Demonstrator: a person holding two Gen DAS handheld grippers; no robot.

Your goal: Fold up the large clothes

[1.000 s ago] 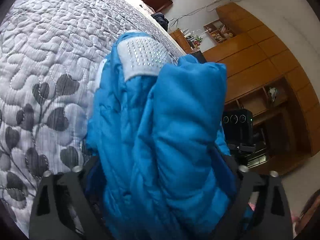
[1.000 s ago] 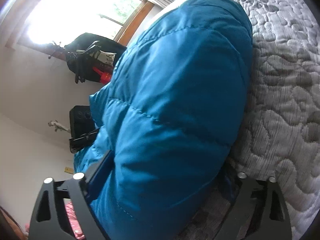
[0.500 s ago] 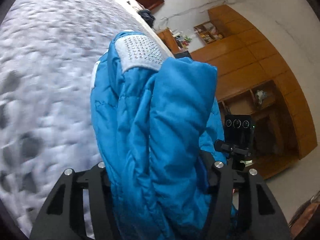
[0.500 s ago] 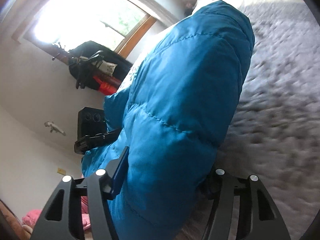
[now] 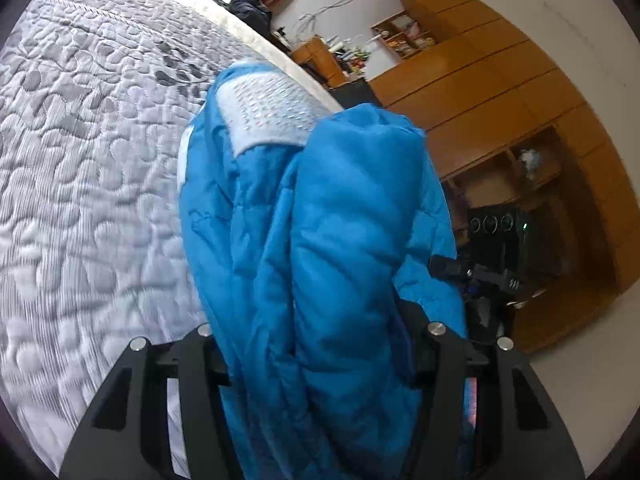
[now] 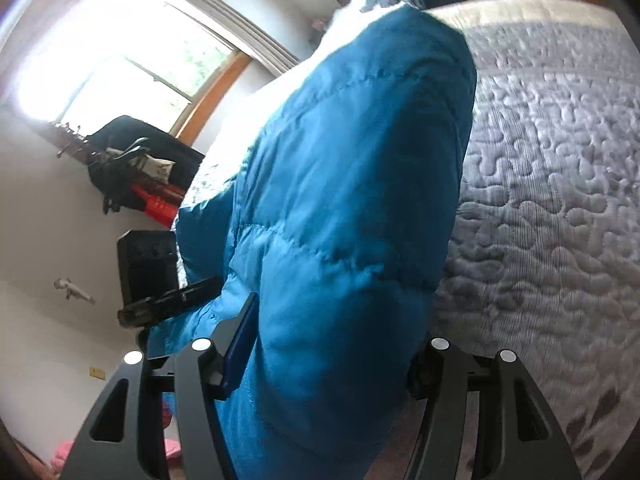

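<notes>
A bright blue quilted puffer jacket [image 5: 340, 248] fills the middle of the left wrist view, bunched in thick folds, with a white studded patch [image 5: 268, 116] near its top. My left gripper [image 5: 320, 344] is shut on this bundle, its black fingers [image 5: 436, 344] pressing in from both sides. In the right wrist view the same blue jacket [image 6: 352, 184] bulges upward, and my right gripper [image 6: 320, 356] is shut on its lower part. The jacket hangs above a grey quilted bedspread [image 5: 88, 184]. The other gripper [image 6: 160, 280] shows at the left behind the jacket.
The bedspread [image 6: 552, 184] spreads to the right. Dark clothes [image 5: 248, 8] lie at the bed's far end. A wooden wardrobe with shelves [image 5: 500, 92] stands beside the bed. A bright window [image 6: 120, 60] and a dark bag [image 6: 132, 164] are at the left.
Both grippers closed further on the jacket and carried it away from the bedspread; more of the bed's far end and the room now shows in each view.
</notes>
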